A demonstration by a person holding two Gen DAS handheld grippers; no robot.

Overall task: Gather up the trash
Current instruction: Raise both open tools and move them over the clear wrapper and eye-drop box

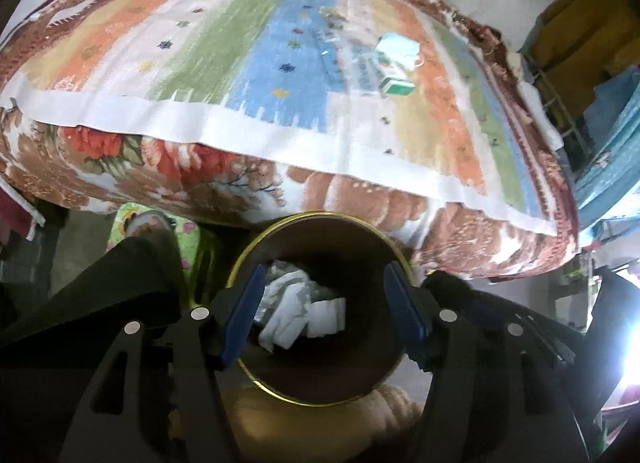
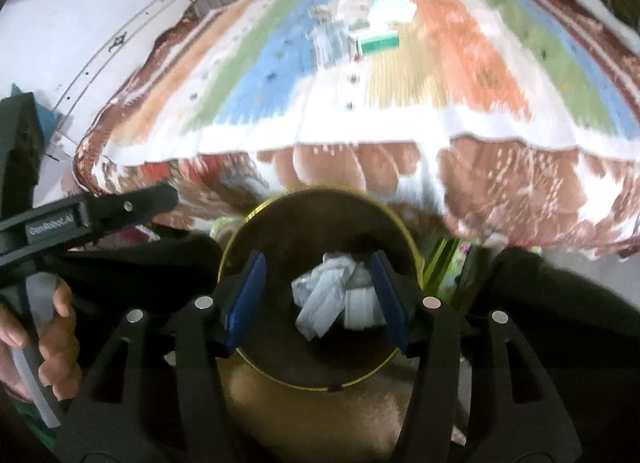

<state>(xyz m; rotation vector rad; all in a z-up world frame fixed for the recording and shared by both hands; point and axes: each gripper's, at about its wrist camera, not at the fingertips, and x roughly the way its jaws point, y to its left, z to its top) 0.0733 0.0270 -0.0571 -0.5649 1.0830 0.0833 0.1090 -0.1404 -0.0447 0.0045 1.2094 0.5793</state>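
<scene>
A round brown bin with a gold rim stands on the floor below both grippers, also seen as the bin in the right wrist view. Crumpled white paper lies at its bottom; the same crumpled paper shows from the right. My left gripper hangs over the bin mouth, jaws apart, nothing between the blue pads. My right gripper is likewise open and empty above it. On the striped cloth lie a green-and-white carton, a pale wrapper and blurred packaging; the carton shows again.
A bed with a striped cloth over a floral blanket fills the background. A person's dark trouser legs flank the bin. A hand holds the other gripper's handle at left. Shelves with blue and yellow items stand at right.
</scene>
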